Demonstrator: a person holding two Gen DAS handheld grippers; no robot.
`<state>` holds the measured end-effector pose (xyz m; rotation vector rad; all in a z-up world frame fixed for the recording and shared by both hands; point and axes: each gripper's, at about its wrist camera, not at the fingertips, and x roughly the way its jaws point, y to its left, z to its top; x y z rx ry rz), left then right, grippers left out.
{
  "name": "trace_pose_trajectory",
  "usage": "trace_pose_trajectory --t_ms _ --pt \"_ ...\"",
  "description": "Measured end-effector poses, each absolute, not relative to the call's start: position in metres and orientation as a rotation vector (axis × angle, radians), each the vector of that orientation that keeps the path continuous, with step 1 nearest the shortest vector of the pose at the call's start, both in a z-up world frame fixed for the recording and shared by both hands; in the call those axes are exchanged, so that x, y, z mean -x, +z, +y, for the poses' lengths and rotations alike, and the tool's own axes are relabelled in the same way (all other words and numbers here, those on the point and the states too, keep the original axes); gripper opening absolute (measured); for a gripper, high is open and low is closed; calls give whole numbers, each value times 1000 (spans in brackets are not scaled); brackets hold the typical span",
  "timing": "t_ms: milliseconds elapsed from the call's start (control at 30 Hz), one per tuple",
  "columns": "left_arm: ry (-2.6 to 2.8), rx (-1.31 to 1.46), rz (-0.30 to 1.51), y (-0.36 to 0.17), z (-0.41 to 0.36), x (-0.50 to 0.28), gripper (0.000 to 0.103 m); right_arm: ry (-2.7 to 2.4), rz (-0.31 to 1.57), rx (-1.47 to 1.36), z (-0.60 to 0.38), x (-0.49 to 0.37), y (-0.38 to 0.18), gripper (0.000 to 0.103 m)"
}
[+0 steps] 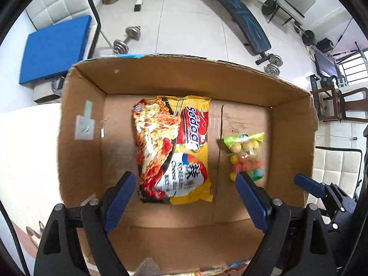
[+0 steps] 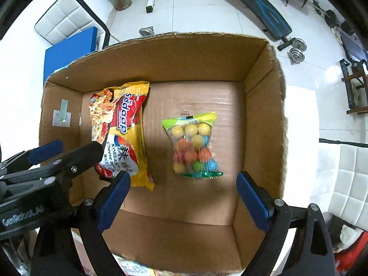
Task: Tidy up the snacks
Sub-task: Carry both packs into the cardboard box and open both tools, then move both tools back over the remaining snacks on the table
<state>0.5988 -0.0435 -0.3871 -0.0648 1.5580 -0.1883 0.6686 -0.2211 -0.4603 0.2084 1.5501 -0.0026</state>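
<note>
Right wrist: candy bag (image 2: 194, 145) lies apart from box walls (image 2: 262, 87).

**Home gym corner, white tile everywhere**

Floor is glossy white tile (image 1: 191, 27), really bright, with glare at the right of the right wrist view. A black sit-up bench (image 1: 243, 20) runs diagonally across the upper right, dumbbells (image 1: 126, 40) lie loose on the floor upper left. A white quilted chair (image 2: 66, 20) with a blue pad (image 1: 55, 48) sits far left. Dark wooden chairs (image 1: 340, 103) and a window (image 1: 354, 69) are at the right edge.
</note>
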Motion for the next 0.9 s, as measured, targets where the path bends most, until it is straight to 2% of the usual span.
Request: trace_pose_trajectory --t_ms 433,900 --pt "-124 26 1340 -324 -23 -533 89 -39 1394 -177 -209 -594 -402 95" --pt "-95 46 1203 -281 -16 -442 89 -45 1232 -136 -196 -497 -343 95"
